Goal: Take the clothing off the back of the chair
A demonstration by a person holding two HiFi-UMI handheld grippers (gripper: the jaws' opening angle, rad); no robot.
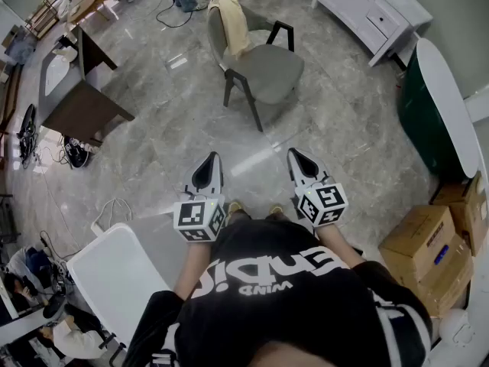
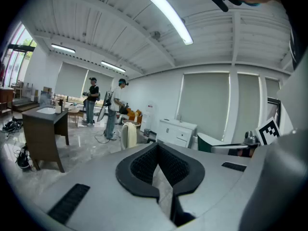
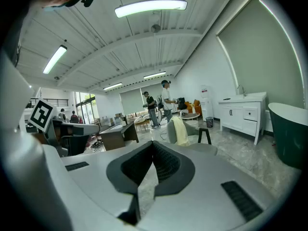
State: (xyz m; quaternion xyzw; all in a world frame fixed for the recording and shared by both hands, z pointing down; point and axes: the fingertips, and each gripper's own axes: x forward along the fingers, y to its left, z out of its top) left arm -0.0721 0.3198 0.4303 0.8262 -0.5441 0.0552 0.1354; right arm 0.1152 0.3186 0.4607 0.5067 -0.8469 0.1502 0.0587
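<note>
At the left edge of the floor I see a dark desk (image 1: 84, 105). Nearer me, at the lower left corner, is a white table (image 1: 114, 277).

Next comes my left gripper (image 1: 214, 159), held out over the marble floor (image 1: 160, 159), with its marker cube close to the wearer's black shirt. In the left gripper view this claw (image 2: 156, 145) has its jaws together at the tips, and nothing is caught between them.

Beyond it, toward the top middle of the floor, stands the grey chair (image 1: 263, 71) on dark legs, well apart from both claws. The clothing (image 1: 231, 23), a pale yellow piece, hangs draped over the top of the chair's back, on the side farthest from me. The left gripper view shows the clothing (image 2: 128, 134) just left of the jaw tips. In the right gripper view the clothing (image 3: 180, 130) sits a little right of them.

My right gripper (image 1: 293, 154) is level with the left one and points the same way, with open floor between the two. Its own view shows this claw (image 3: 153, 143) with jaws together as well, holding nothing.

Two people (image 2: 115, 107) stand far behind the chair.

Along the top right edge runs a white cabinet (image 1: 370, 10). Below it at the right edge is a dark green tub (image 1: 428, 121) with a white rim. Cardboard boxes (image 1: 424, 243) are stacked in the lower right corner.
</note>
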